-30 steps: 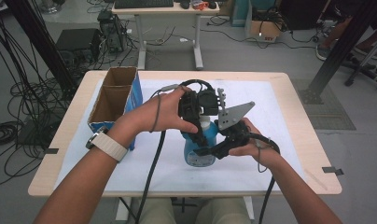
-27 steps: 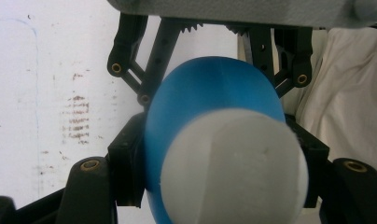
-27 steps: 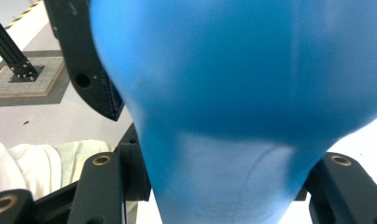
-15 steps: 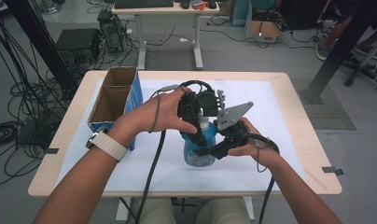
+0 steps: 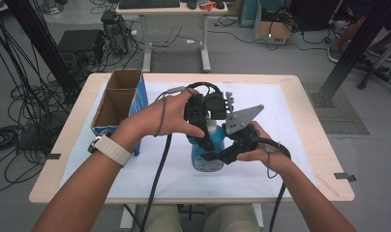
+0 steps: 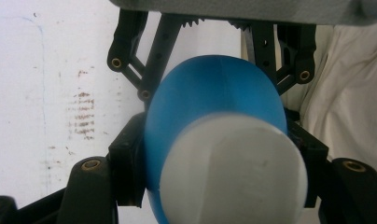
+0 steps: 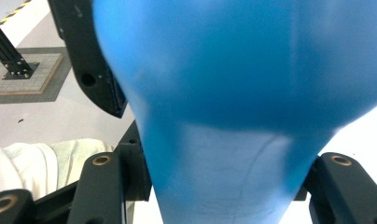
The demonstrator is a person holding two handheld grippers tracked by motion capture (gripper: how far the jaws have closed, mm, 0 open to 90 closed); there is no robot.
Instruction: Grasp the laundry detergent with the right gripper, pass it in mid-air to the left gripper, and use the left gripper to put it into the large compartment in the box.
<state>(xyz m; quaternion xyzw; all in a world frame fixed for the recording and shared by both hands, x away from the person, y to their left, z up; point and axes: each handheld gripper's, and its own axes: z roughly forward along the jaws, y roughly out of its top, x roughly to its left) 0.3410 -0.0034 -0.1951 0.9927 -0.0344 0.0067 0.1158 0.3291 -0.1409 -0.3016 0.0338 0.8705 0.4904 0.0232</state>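
A blue bottle (image 5: 206,154) with a white cap (image 6: 233,172) stands upright near the middle of the counter (image 5: 300,121), on its white cover, with both tools on it at once. The left tool (image 5: 203,126) comes down from above and, in the left gripper view, its jaws sit closed against the neck just under the cap; the right tool (image 5: 222,153) comes in from the side and, in the right gripper view, its jaws press the lower body of the bottle from either flank — so each tool is gripping the bottle, one high and one low. An open cardboard box (image 5: 117,102) stands well apart at the left edge of the counter. The bottle looks like smooth moulded plastic — probably light if it is near empty, though how full it is cannot be told from here. Its glossy, rounded shoulders are likely to be slippery, and the thin wall of the body may give a little under a hard squeeze. The narrow neck is the stiffest place and the surest hold for turning or lifting; the wide body is better for steadying than for carrying. The cap, being the smaller part, would need a firm, square pinch to avoid spinning loose in the jaws.
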